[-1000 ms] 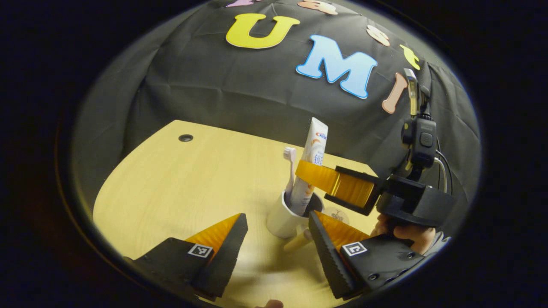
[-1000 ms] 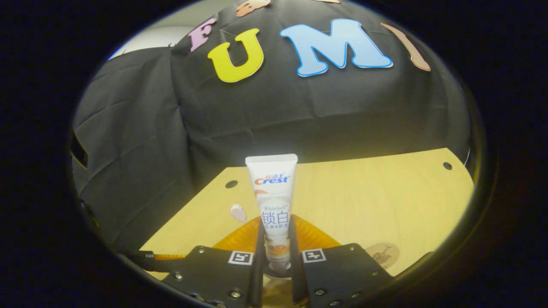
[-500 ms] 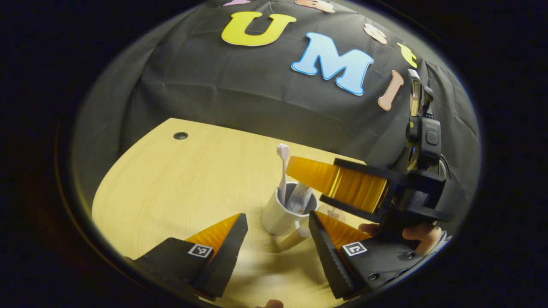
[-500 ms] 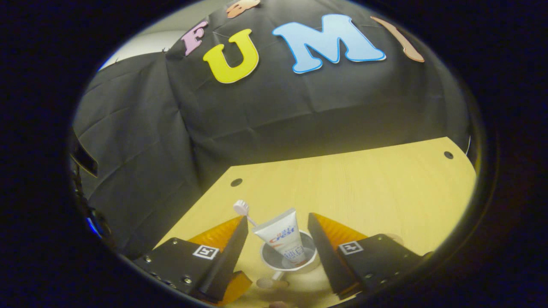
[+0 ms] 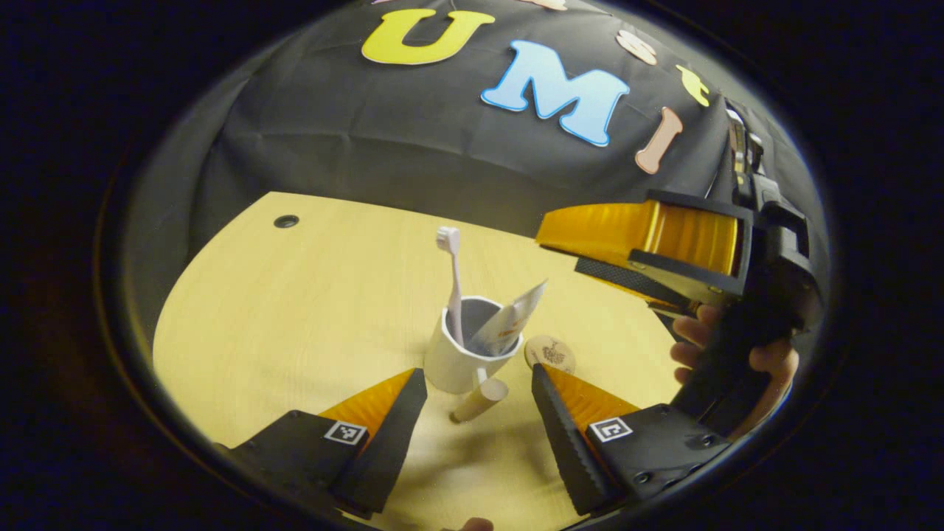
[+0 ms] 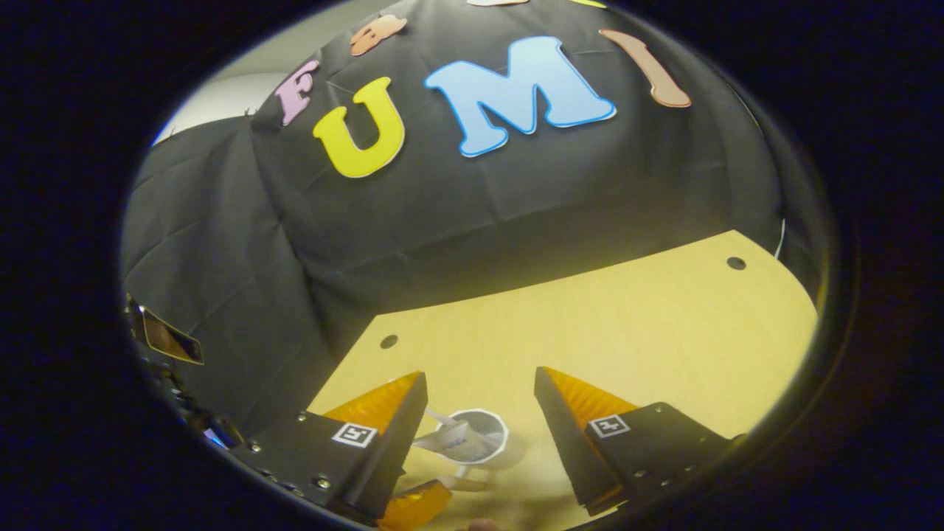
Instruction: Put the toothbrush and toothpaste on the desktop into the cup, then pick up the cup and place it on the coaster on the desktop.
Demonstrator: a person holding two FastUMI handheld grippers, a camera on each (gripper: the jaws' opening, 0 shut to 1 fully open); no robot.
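Here the wooden desktop [image 5: 295, 310] lies bare to its curved edge, the white cup [image 5: 459, 358] near its middle holding the toothbrush [image 5: 451, 284] upright and the toothpaste [image 5: 510, 324] leaning — the coaster [image 5: 550, 354] just beside it. The right gripper [image 5: 582, 251] hangs above the cup, jaws spread and empty. The left gripper [image 5: 479, 413] sits low before the cup — jaws spread, touching nothing.
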